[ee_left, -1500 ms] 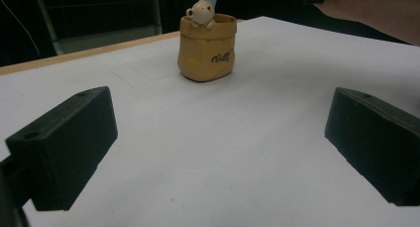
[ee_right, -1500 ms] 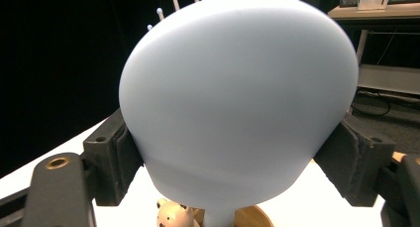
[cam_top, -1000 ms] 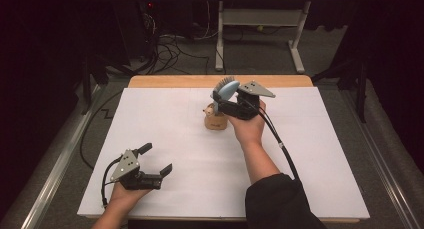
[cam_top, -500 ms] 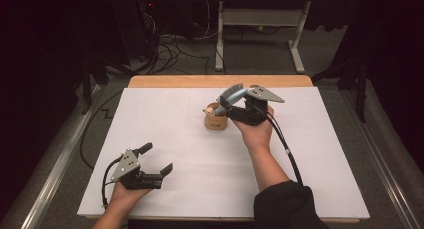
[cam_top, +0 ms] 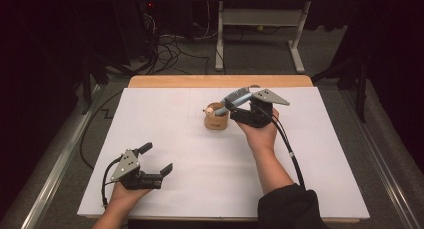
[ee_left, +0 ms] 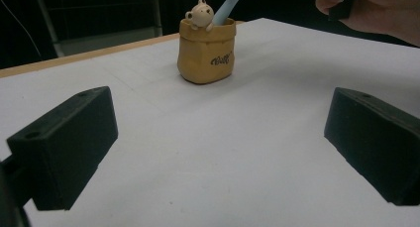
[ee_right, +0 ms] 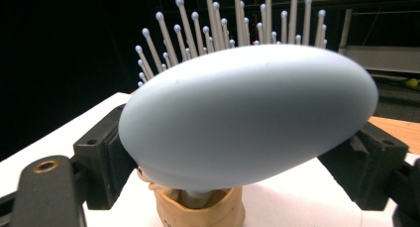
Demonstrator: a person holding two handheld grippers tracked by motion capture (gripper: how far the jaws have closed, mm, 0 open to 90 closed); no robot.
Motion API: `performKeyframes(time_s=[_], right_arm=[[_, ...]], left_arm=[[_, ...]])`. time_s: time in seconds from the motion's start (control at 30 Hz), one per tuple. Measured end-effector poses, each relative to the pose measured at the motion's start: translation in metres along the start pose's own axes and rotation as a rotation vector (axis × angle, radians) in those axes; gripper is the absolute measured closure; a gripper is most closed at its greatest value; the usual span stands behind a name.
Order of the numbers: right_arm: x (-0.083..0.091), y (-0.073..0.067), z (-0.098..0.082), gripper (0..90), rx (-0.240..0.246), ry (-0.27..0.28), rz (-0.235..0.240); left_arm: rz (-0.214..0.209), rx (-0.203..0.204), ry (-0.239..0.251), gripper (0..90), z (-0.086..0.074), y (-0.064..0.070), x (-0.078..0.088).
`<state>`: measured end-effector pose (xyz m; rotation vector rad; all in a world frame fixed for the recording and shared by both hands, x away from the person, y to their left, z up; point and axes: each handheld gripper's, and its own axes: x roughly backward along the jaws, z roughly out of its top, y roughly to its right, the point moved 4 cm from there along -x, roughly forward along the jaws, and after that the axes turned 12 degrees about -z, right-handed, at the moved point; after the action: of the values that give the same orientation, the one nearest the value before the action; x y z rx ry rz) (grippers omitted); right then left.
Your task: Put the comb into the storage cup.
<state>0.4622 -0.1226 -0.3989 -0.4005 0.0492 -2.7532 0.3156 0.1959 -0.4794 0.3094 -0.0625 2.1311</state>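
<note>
Reading "Bally"-ish script on the tan bear pot (ee_left: 206,51), mid-table; pale blue hairbrush (ee_right: 247,115) stands in it between the right gripper (cam_top: 239,106)'s wide jaws. Left gripper (cam_top: 156,159) open, white table (cam_top: 200,189) bare around it.

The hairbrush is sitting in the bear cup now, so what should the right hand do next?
Probably pull the right gripper gently back and away. The blue hairbrush has its handle down inside the bear cup, and the fingers sit wide on either side of its head, so it looks let go.
</note>
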Motion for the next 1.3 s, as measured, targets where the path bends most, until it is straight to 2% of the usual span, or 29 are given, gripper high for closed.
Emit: performKeyframes(time_s=[0.77, 1.13, 1.3], right_arm=[[0.01, 0.006, -0.013, 15.4, 0.013, -0.017, -0.015], [0.012, 0.004, -0.015, 14.6, 0.029, -0.037, -0.007], [0.013, 0.004, -0.014, 11.4, 0.026, -0.043, 0.003]], left_arm=[[-0.005, 0.0, -0.01, 0.7, 0.0, 0.001, -0.002], [-0.007, 0.004, -0.002, 0.7, 0.001, 0.002, -0.001], [-0.01, 0.001, -0.004, 0.7, 0.001, 0.002, -0.002]])
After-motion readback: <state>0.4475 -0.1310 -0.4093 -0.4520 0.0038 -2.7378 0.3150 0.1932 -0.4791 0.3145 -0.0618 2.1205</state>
